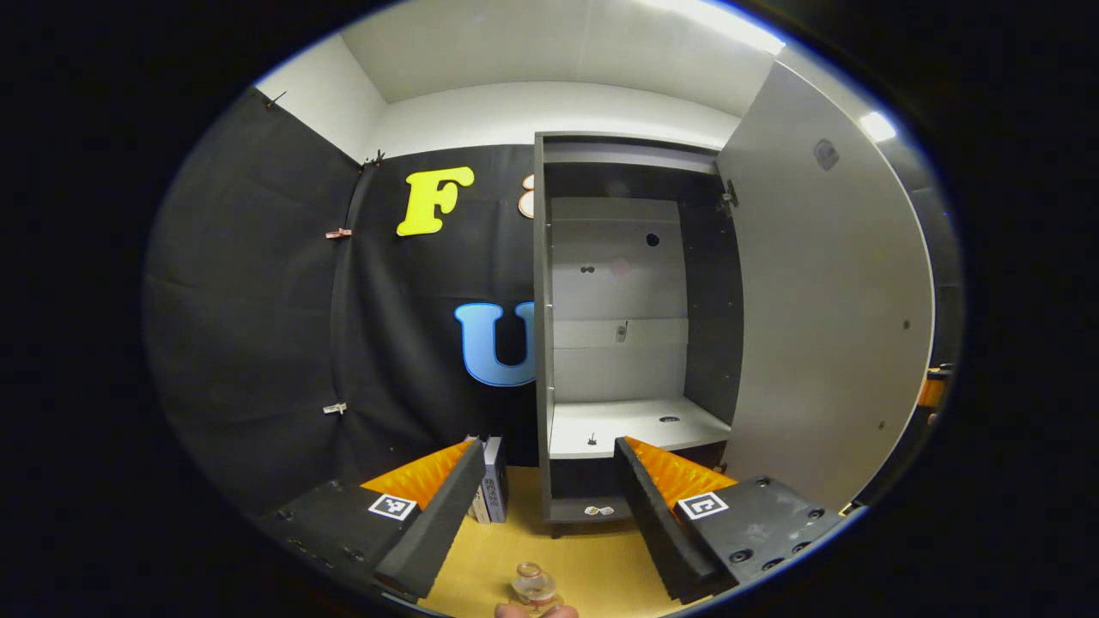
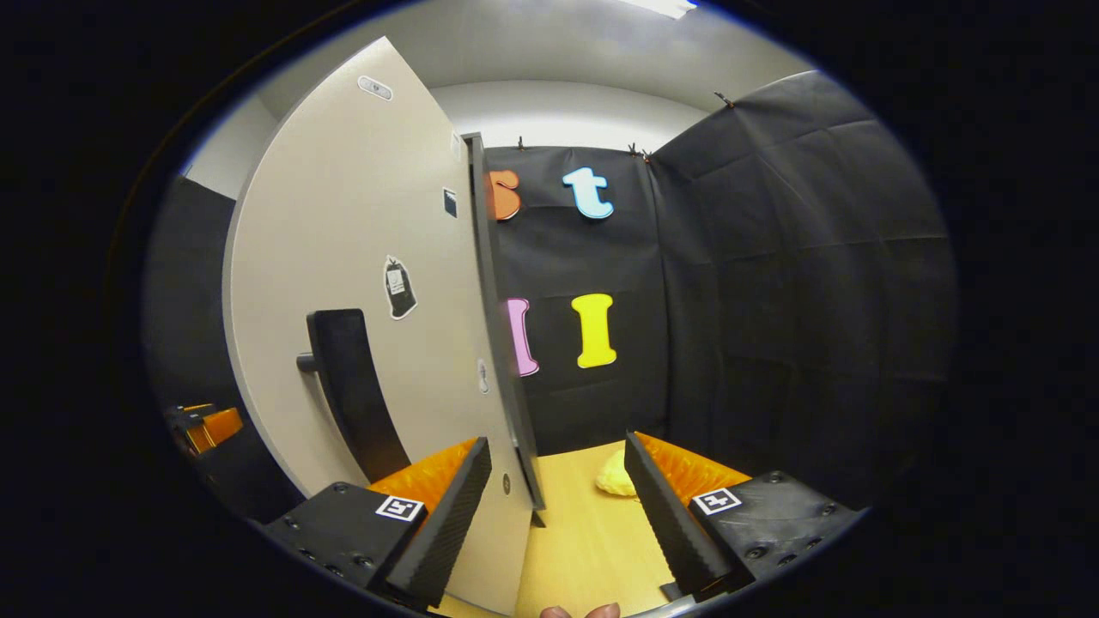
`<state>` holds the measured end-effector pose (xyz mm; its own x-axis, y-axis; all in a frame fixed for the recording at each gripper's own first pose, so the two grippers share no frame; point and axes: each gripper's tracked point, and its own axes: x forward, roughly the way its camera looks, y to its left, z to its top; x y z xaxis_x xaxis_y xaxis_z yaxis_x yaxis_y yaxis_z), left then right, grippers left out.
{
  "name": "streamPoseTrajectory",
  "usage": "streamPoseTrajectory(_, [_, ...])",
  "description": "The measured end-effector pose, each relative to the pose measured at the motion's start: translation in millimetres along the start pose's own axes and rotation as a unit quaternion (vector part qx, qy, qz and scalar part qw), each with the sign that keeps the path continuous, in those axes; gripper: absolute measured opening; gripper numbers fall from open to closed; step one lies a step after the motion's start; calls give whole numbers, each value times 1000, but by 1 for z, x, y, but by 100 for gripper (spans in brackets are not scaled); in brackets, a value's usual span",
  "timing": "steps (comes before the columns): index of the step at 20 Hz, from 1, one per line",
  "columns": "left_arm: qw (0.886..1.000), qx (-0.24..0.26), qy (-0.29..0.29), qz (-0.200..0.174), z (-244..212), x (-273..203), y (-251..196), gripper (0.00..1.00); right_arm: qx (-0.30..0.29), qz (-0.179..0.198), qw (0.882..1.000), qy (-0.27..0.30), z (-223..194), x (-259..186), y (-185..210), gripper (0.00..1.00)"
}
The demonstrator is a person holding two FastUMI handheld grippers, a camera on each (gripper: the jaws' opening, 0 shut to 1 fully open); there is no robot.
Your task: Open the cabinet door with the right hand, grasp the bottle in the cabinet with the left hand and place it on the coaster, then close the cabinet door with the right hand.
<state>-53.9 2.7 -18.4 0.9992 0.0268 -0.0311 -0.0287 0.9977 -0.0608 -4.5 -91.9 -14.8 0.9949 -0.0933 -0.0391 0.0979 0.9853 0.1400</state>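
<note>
At the bottom edge of the left gripper view, fingertips (image 1: 537,611) are showing, and just beyond them the bottle (image 1: 532,585) is standing upright on the yellow tabletop (image 1: 592,566), its neck pointing up and its long axis running vertically. Whether it is sitting on a coaster I cannot tell. The left tool (image 1: 549,485) is hanging above it with its fingers spread wide and nothing between them. Beyond the left finger, a small box (image 1: 491,481) is standing on the tabletop beside the cabinet (image 1: 543,343). The cabinet is standing open, its pale shelf (image 1: 635,425) lying bare apart from a few small marks. Its door (image 1: 824,326) is swinging out to the right. Black cloth is lining the booth behind, with a white wall and ceiling above.

In the right gripper view, the right tool (image 2: 558,493) is also spread wide, gripping nothing, with the door's (image 2: 361,257) free edge lying between its fingers. The dark handle (image 2: 352,390) is sitting on the door's face, beyond the left finger. Farther off, a pale yellow lump (image 2: 616,476) is lying on the tabletop (image 2: 584,532) near the cloth wall.
</note>
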Motion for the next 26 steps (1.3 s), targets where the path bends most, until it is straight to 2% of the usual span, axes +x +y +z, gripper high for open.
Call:
streamPoseTrajectory(4, [1000,1,-3,2,0,-4,16,95,0,23,1000,-3,-8,-13,47,98])
streamPoseTrajectory(12, [1000,14,-9,5,2,-9,36,93,2,72,997,1,-25,-4,116,98])
streamPoseTrajectory(17, [1000,13,-10,8,2,-13,43,95,-10,135,990,25,-46,-4,172,98])
streamPoseTrajectory(23, [1000,8,-16,6,6,-9,39,95,-8,149,988,29,-45,-7,170,98])
streamPoseTrajectory(25, [1000,4,-14,6,6,-6,34,97,-12,136,990,14,-36,-8,158,98])
streamPoseTrajectory(26, [1000,1,-15,6,7,-4,29,95,-16,126,992,6,-30,-3,146,98])
